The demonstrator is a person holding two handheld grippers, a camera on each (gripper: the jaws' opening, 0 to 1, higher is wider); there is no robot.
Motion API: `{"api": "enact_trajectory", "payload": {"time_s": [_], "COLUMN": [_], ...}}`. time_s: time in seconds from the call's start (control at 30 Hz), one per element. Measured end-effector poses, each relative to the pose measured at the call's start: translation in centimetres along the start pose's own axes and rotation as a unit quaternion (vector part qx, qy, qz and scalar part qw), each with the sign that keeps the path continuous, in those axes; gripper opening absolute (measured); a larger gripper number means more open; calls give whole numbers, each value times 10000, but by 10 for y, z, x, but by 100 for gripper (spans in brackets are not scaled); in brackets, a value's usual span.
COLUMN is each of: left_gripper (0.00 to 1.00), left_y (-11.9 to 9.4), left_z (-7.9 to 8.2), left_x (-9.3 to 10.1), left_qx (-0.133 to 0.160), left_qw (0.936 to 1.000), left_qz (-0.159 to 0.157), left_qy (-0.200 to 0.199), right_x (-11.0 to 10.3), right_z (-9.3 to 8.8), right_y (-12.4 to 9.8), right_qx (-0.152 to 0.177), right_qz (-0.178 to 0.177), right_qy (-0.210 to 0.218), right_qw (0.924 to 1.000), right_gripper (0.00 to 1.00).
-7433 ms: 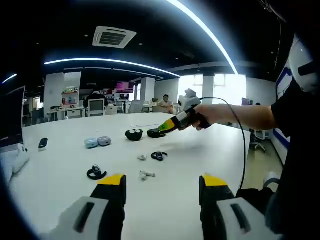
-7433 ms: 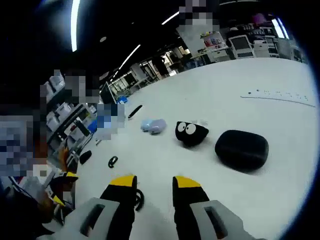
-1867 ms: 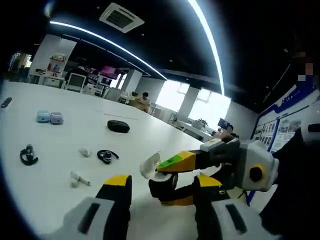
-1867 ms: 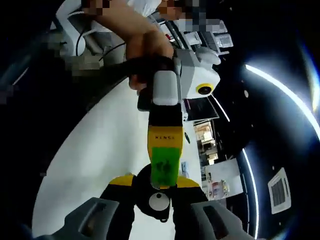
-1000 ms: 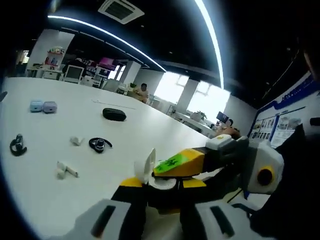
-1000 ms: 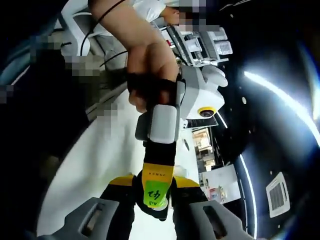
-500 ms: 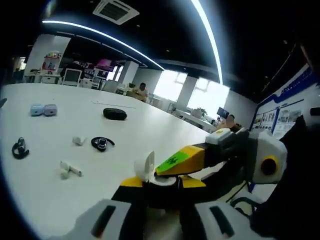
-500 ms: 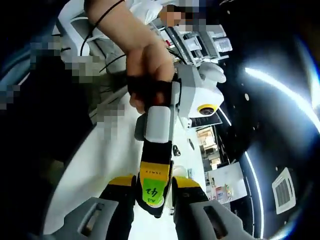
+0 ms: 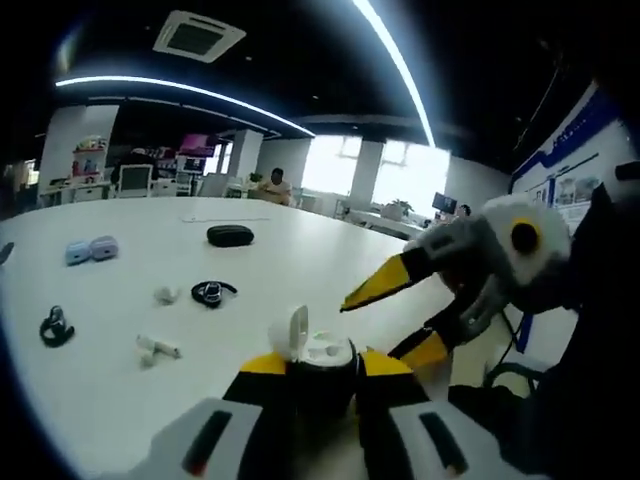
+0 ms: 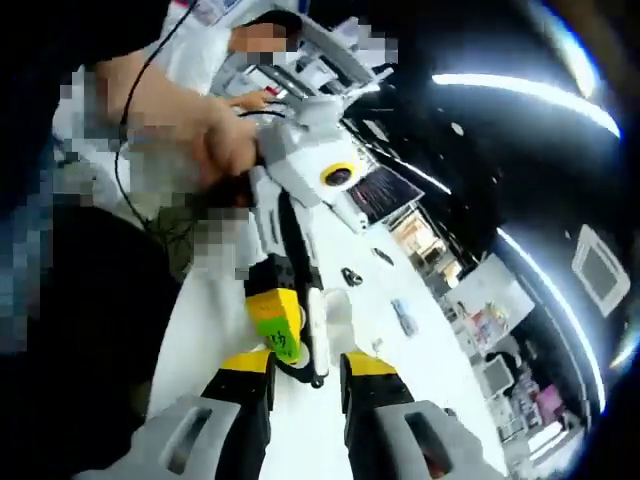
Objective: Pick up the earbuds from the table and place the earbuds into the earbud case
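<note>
My left gripper (image 9: 322,372) pinches the open white-lidded black earbud case (image 9: 318,352) at lower centre; right gripper (image 9: 395,322) spread, next fetches table earbuds.

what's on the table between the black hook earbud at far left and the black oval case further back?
In the left gripper view: between the black hook earbud and black oval case lie a small white earbud and another black hook earbud.
</note>
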State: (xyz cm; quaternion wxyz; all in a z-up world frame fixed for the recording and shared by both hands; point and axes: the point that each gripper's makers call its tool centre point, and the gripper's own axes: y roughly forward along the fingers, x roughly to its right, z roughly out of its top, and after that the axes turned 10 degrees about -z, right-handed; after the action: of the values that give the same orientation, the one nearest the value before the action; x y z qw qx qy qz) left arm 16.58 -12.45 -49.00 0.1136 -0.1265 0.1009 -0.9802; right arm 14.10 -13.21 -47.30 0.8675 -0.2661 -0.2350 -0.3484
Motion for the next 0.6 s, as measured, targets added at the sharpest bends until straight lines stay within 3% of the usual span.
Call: {"api": "enact_trajectory", "payload": {"time_s": [0.13,0.27,0.4,0.47,0.6], "left_gripper": [25,25,25,25,25], "left_y": [-3,-6,-10,-12,-14], "left_z": [-2,-3,-8,-9,-14], "left_x": [1,2,2,2,2], "left_qx": [3,-14,-57,-84,-181], "left_qw": [9999,9996,9993,9992,9989], "left_qz": [-43,-67,-41,-27,9], "left_qy": [155,277,364,378,428], "right_x": [13,15,11,9,5], "right_z": [7,1,12,12,10], "right_y": [-1,8,26,31,41], "right_qx": [241,42,129,78,-45], "right_qz": [-26,40,139,201,239], "right_qy": [1376,2281,3266,3487,3610], "right_qw": [9902,9736,9450,9370,9322], "right_gripper": [23,26,29,30,31]}}
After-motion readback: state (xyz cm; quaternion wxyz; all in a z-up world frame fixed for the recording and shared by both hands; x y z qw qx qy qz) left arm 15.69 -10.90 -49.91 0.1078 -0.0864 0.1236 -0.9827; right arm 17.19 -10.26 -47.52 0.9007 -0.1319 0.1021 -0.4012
